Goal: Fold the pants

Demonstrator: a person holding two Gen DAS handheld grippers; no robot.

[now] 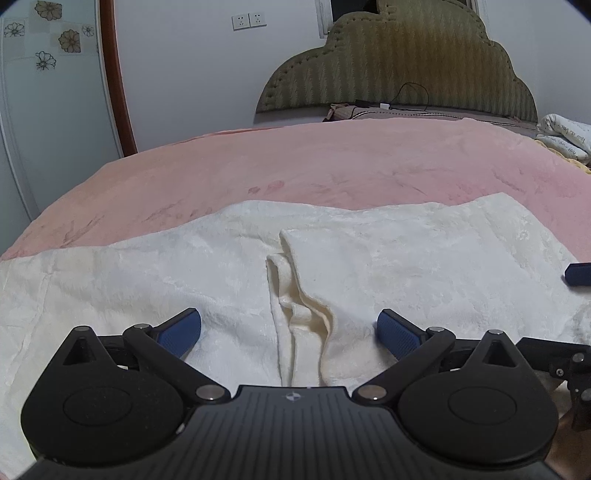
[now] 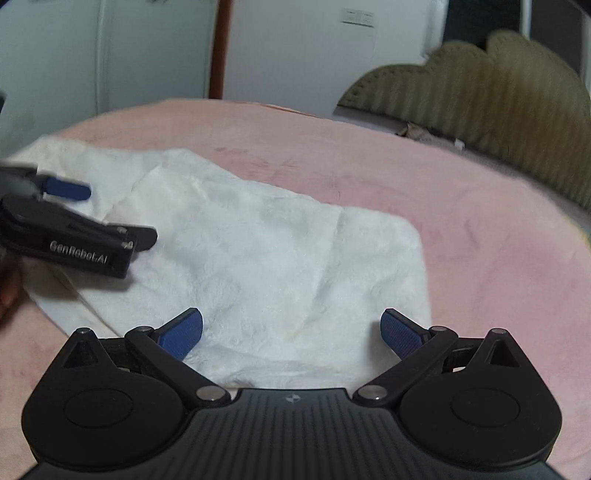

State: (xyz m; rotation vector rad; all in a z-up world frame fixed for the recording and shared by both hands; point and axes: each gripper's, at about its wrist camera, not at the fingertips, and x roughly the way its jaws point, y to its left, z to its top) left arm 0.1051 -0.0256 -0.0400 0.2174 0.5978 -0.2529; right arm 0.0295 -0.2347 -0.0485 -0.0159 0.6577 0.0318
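One pair of white pants (image 1: 229, 266) lies spread flat on the pink blanket (image 1: 295, 158) of the bed. We hold our left gripper (image 1: 289, 328) over its bunched middle and our right gripper (image 2: 291, 330) over one end. Both have fingers wide apart, holding nothing.

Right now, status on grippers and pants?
Left gripper open, right gripper open, both empty. White pants spread on pink blanket. Nothing in the way.

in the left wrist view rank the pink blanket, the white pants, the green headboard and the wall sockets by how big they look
1. Pink blanket and white pants: alike, and the pants lie nearer the camera, so unranked.
2. Green headboard.
3. Wall sockets.
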